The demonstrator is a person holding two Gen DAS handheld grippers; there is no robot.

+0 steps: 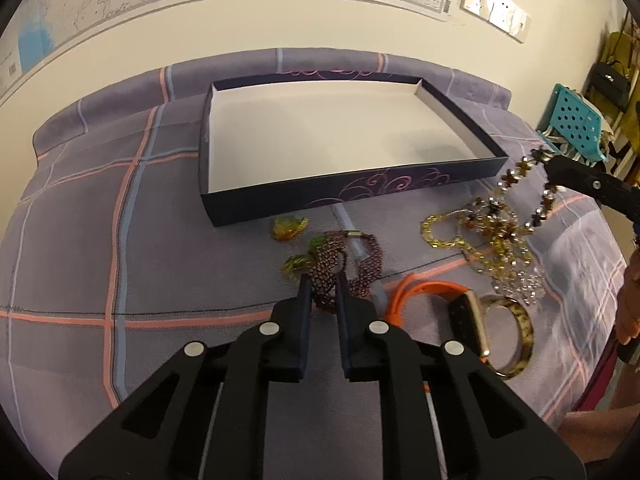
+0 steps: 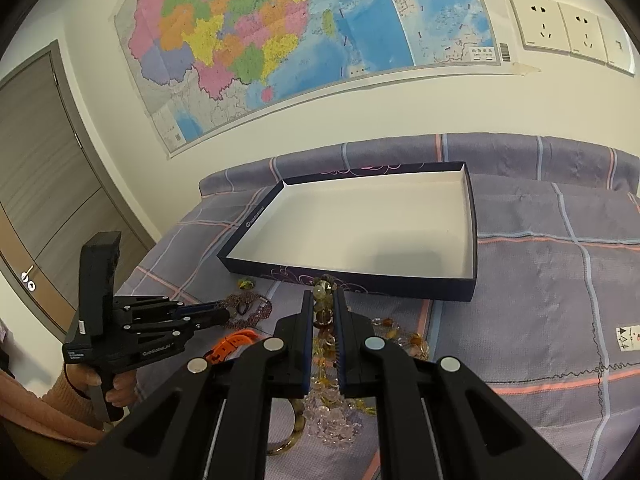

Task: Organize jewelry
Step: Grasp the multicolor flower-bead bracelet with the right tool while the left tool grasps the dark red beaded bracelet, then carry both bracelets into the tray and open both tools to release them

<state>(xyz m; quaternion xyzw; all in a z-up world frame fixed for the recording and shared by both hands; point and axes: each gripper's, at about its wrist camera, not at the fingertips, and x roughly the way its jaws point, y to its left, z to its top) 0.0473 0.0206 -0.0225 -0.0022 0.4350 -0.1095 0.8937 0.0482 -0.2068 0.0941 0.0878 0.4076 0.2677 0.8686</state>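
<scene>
Both fingers clamp jewelry near the box's (image 1: pixel 360 196) front edge: left (image 1: pixel 322 280) beadwork (image 1: pixel 360 264), right (image 2: pixel 323 296) necklace (image 2: pixel 324 312).

A large coloured map (image 2: pixel 304 40) is taped to the cream wall (image 2: pixel 400 108), and 3 white wall sockets (image 2: pixel 572 28) sit in a row to its right. A grey door (image 2: pixel 36 184) with a metal handle stands at the left. A turquoise perforated plastic chair (image 1: pixel 576 120) stands beyond the bed's right edge, with black bags (image 1: pixel 610 80) hanging behind it.
</scene>
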